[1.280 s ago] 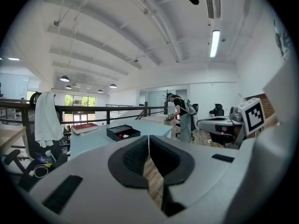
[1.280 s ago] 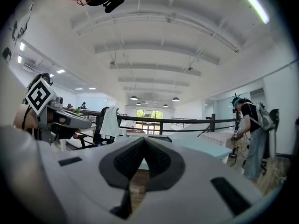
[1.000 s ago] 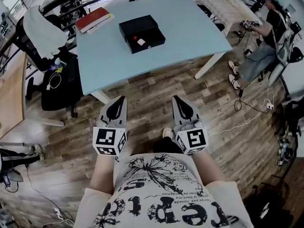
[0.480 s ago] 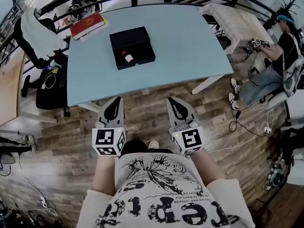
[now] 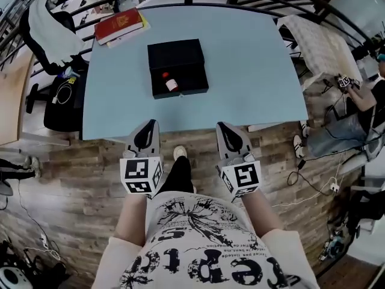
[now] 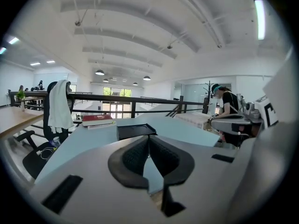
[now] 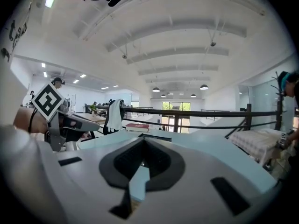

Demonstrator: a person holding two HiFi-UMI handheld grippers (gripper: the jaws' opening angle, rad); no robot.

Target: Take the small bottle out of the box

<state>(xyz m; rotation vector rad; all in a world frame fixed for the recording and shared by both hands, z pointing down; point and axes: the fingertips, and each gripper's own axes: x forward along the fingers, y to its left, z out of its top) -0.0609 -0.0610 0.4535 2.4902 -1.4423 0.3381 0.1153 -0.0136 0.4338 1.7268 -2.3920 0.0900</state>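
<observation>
1. L gripper [image 5: 148,128]: jaws are seen fully closed in its own view, pads meeting at the tips, nothing btwn them.
2. R gripper [image 5: 225,129]: same. Jaws are together and nothing is held.
3. Both are held low near the body, over the wood floor [image 5: 72,179], short of the near edge of the table [image 5: 252,71]. Step in hand is judged to be the approach; nothing has been reached for yet.
4. The small bottle [image 5: 170,82] (red cap, pale body) is seen in the near part of the black box [image 5: 178,56], left of centre. The box sits open mid-table, well apart from both grippers. A red book [image 5: 119,26] lies at the far left corner, not in the way.
5. One gripper should be chosen for the pick. Either looks workable, since the bottle lies roughly btwn the two lines of approach.
6. Jaws should be opened before the box is entered, not inside it.
7. Descent is best made from above, w/ the jaws straddling the bottle's body and kept clear of the box's near wall. The bottle's exact lie is too small to be read here, so wrist angle should be set once closer.
8. Risks: the bottle is prob. light and could be nudged or rolled if the pads are closed off-centre. The box may be dragged if a wall is caught, so it could be steadied w/ the free gripper.
9. The bottle should be lifted straight up past the rim before any sideways move is made.
</observation>
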